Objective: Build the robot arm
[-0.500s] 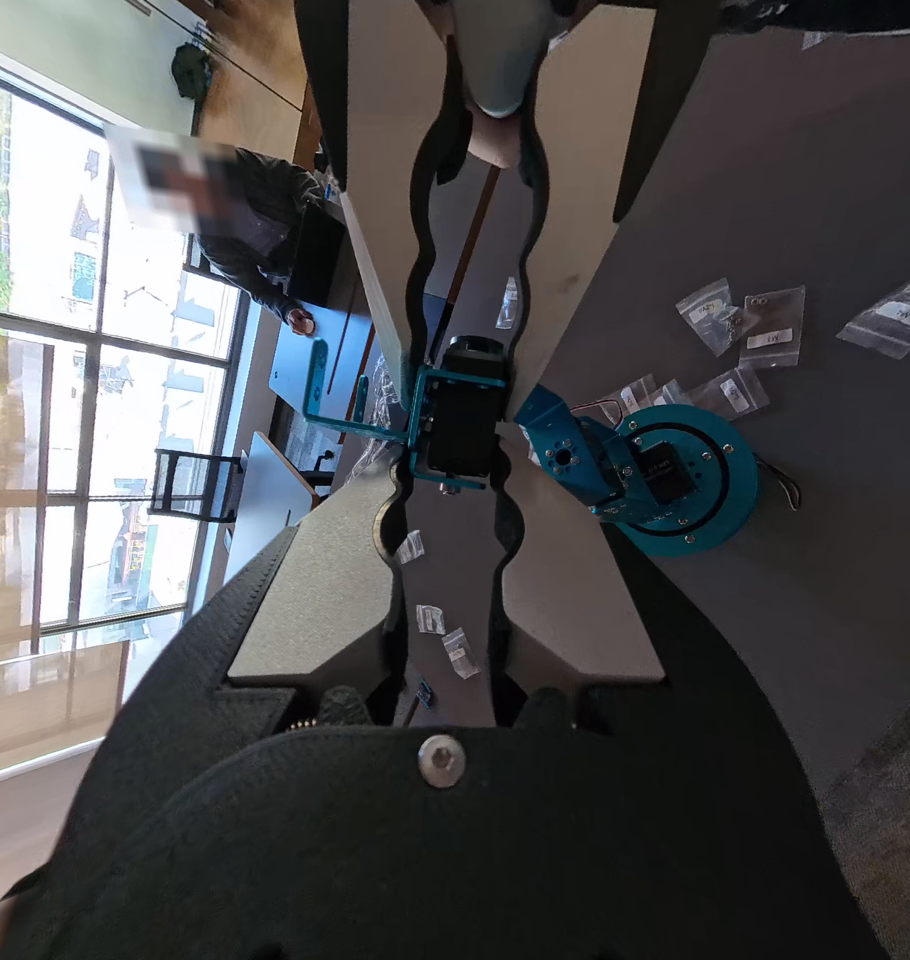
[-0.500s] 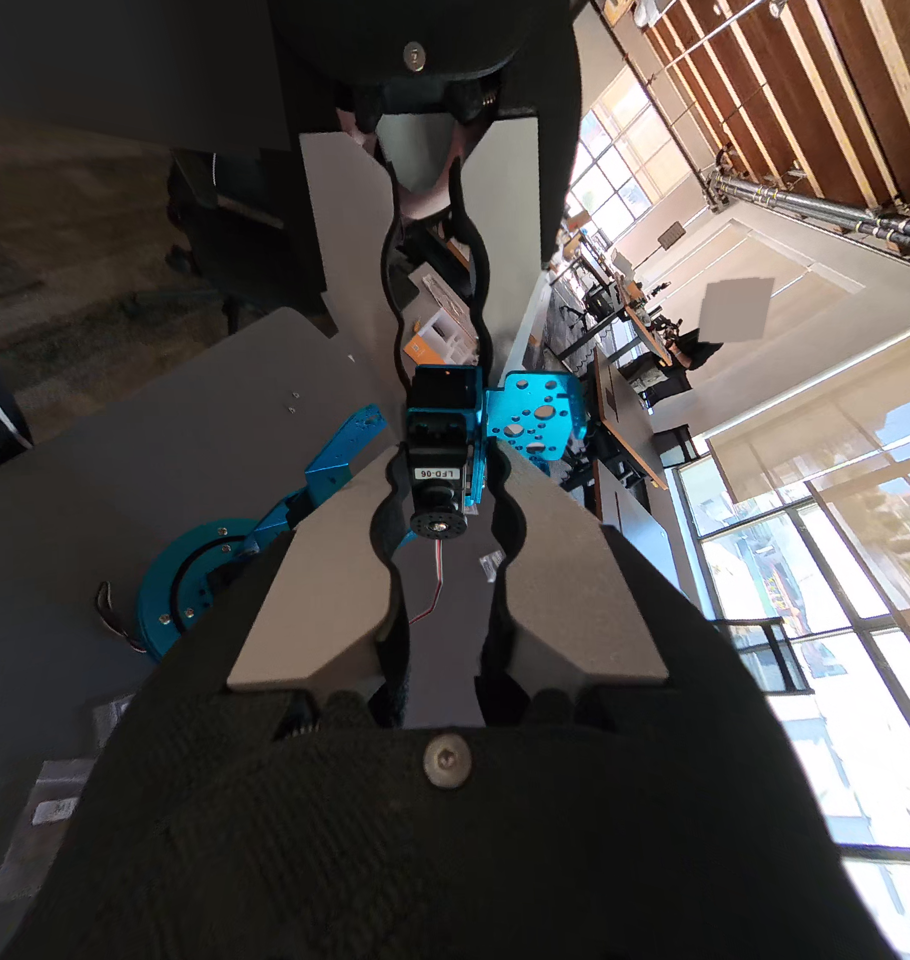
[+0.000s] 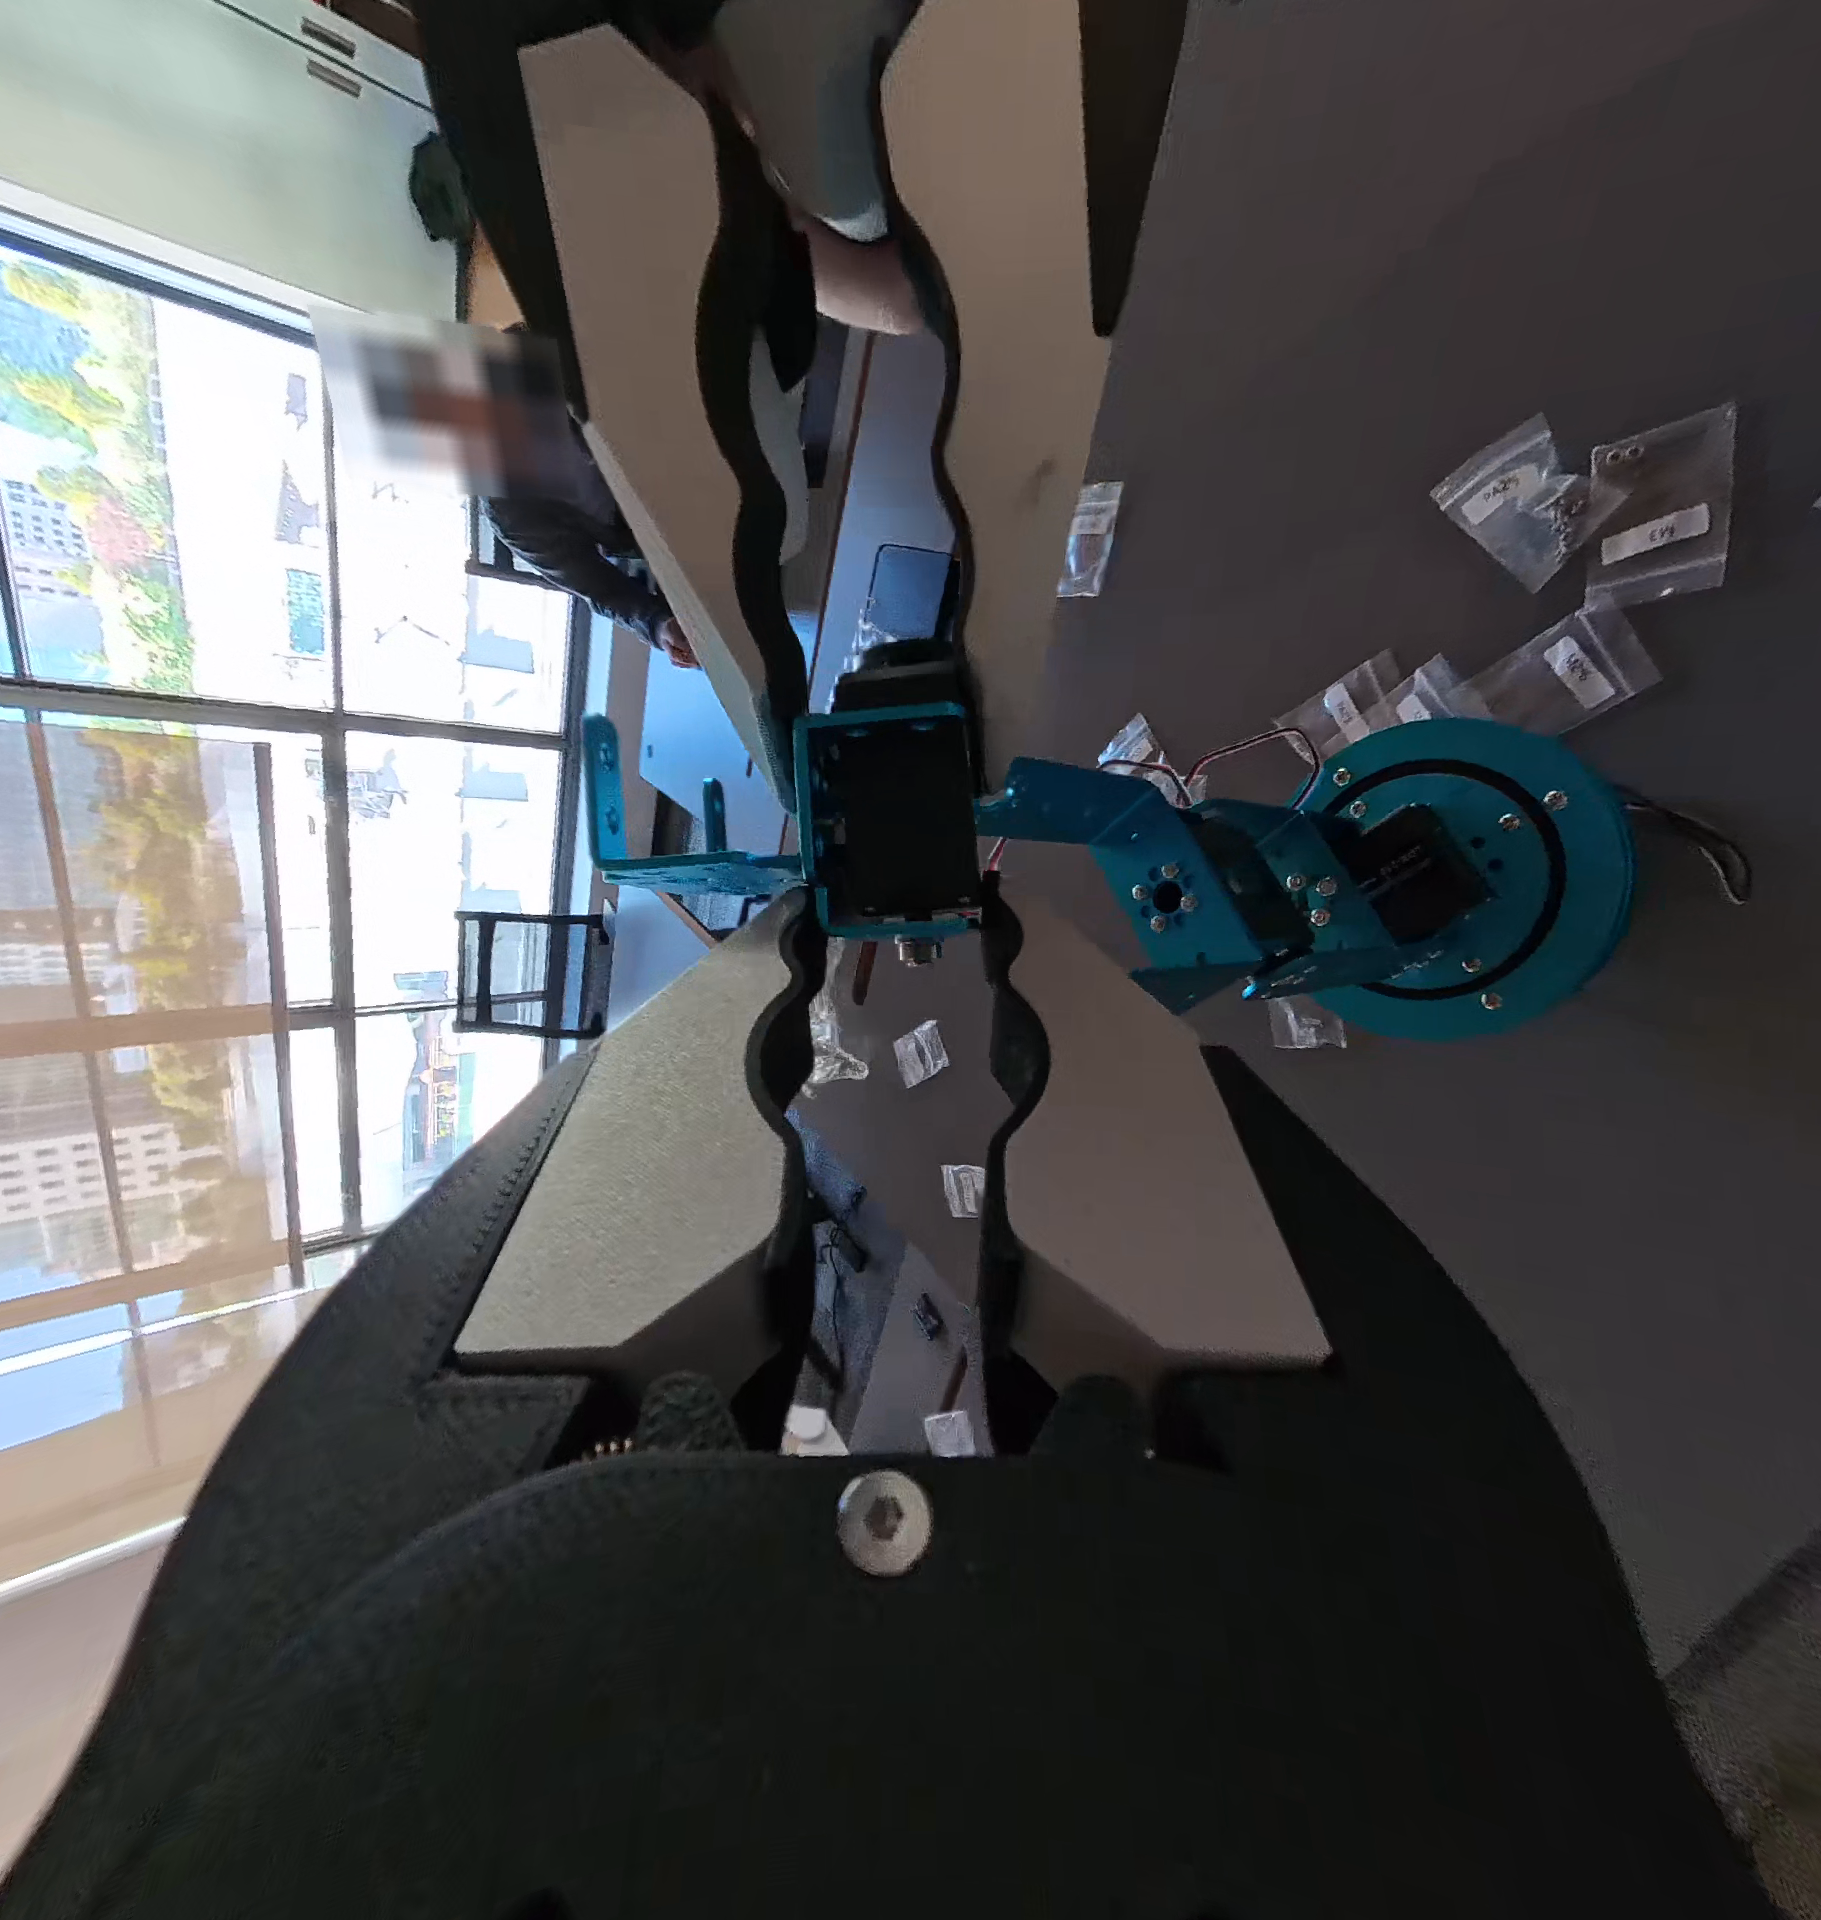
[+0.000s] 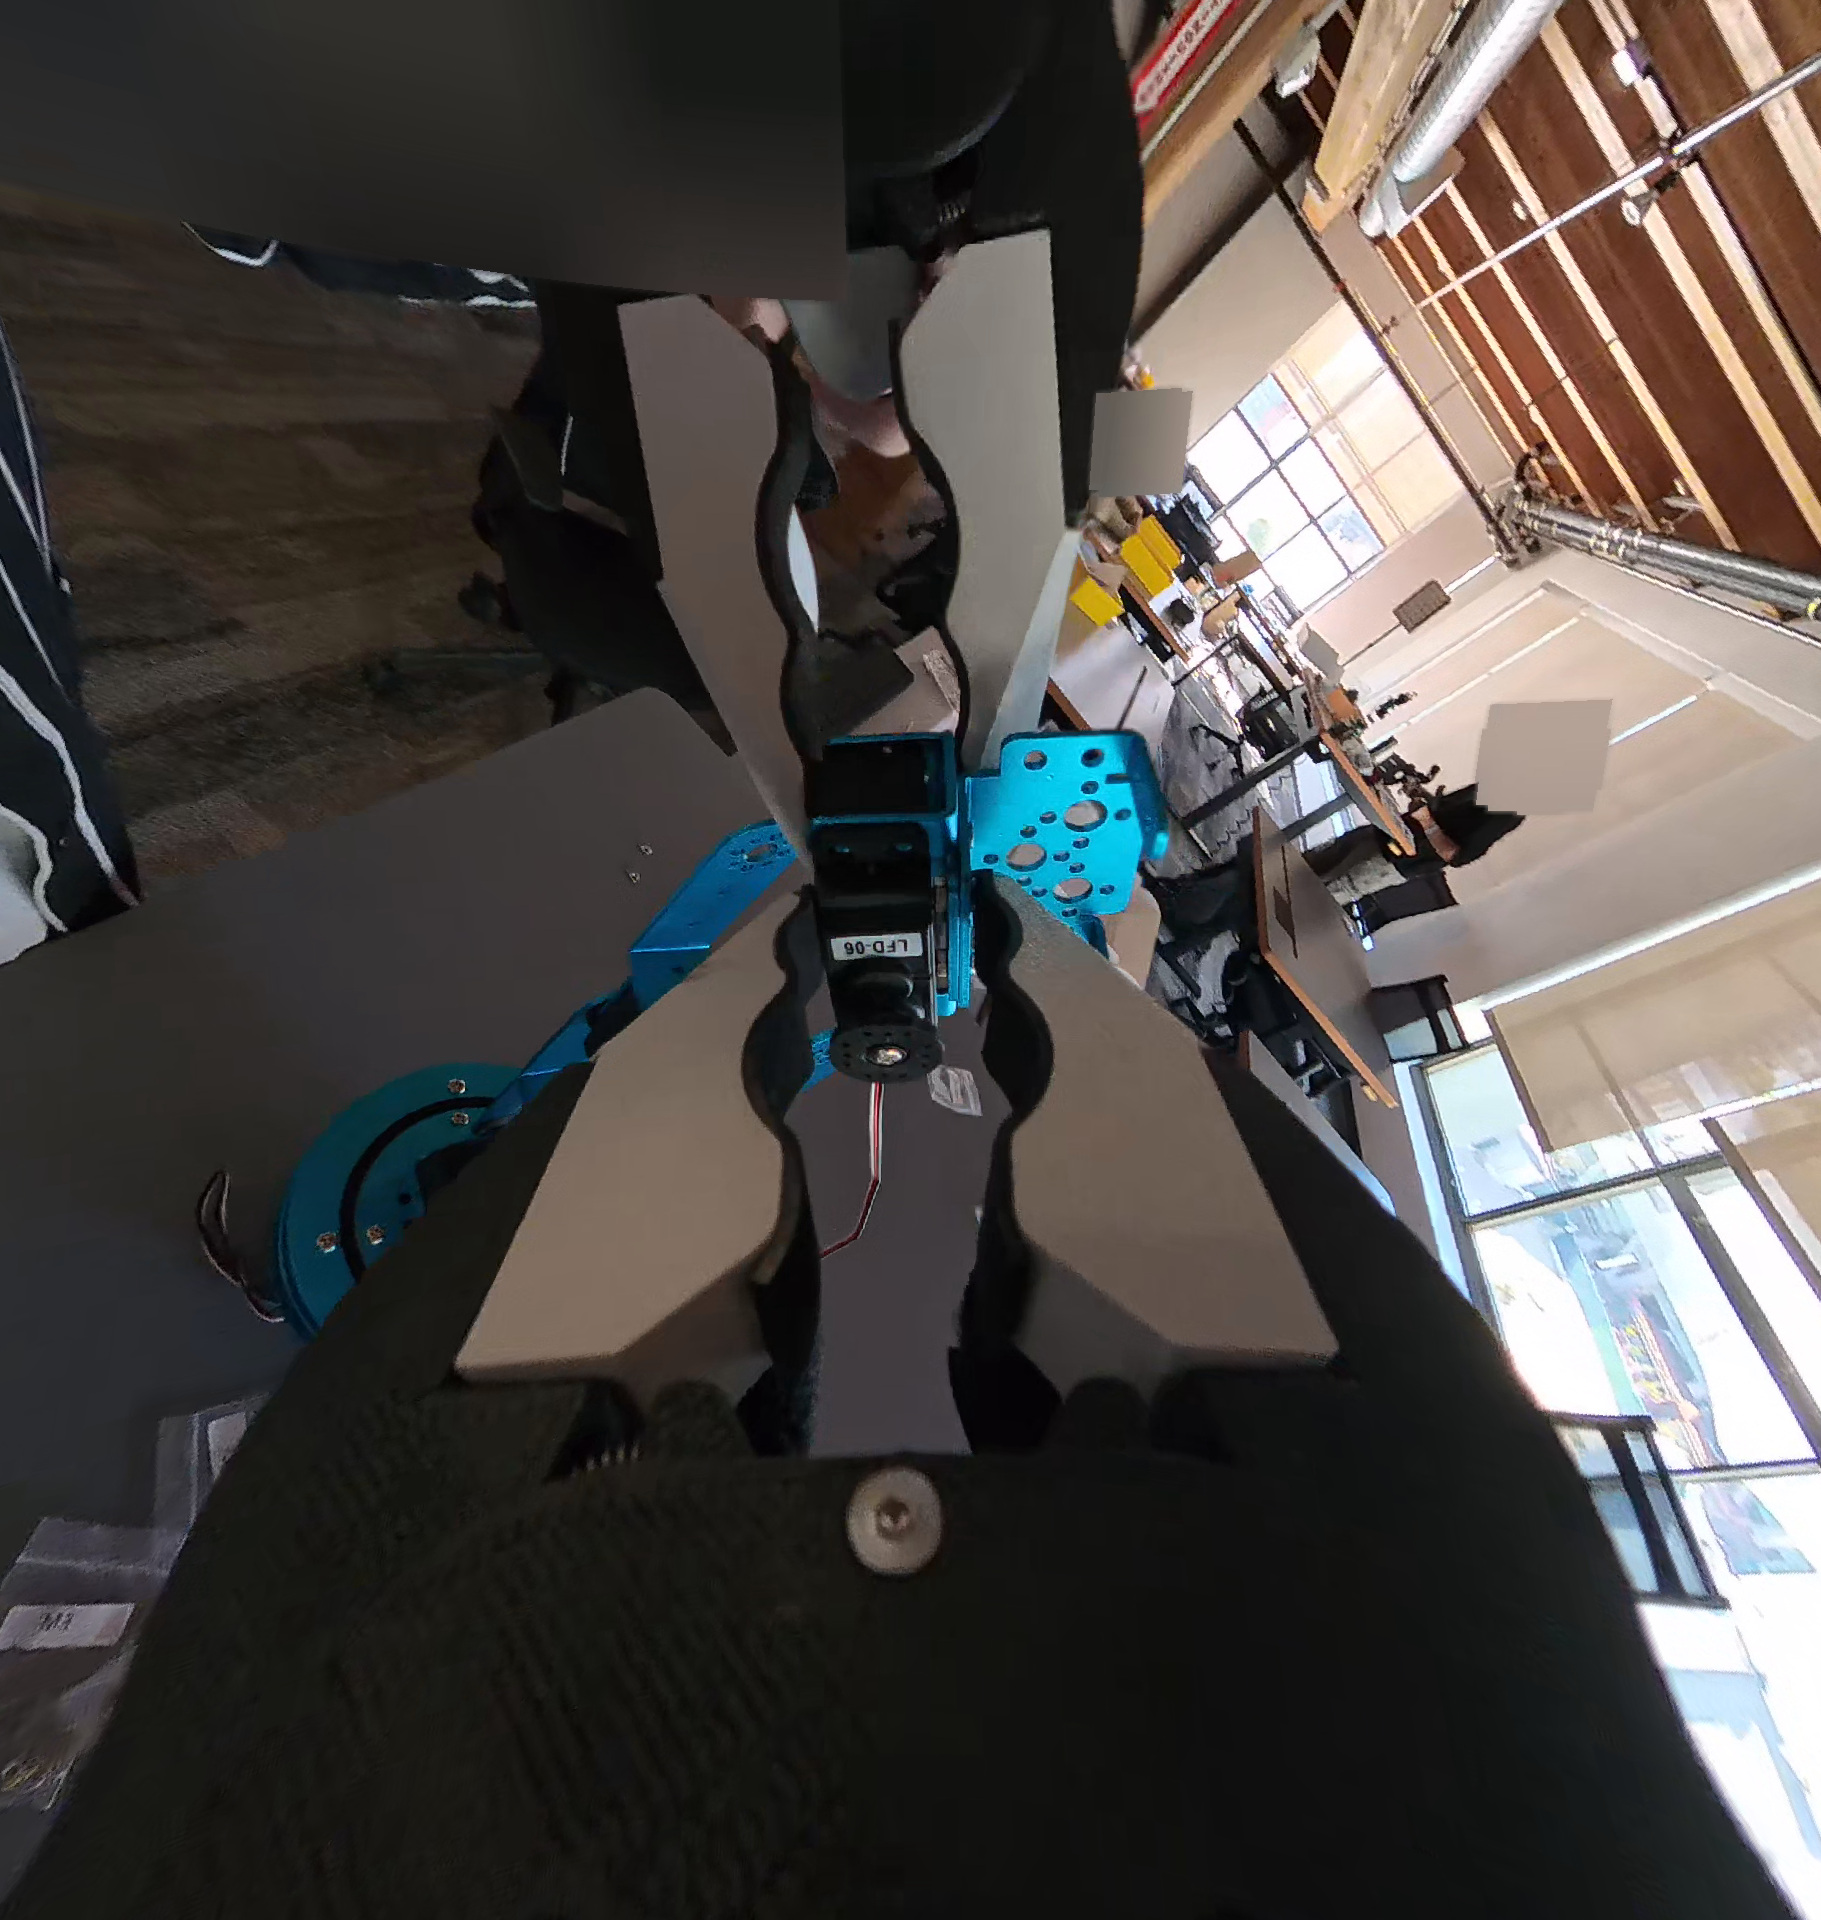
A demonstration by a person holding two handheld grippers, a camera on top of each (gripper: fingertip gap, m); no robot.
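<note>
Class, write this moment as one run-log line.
left gripper: shut on black servo | right gripper: shut on black servo | blue bracket: attached | round blue base: on dark table

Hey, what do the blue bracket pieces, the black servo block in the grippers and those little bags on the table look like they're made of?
Blue brackets: probably anodised aluminium; thin bent sheet, punched holes, metallic sheen.
Black servo: likely moulded plastic; matte, crisp edges. Both the left gripper and right gripper clamp it.
Small bags: clear plastic film; see-through, wrinkled, glinting, on the dark matte table.
</note>
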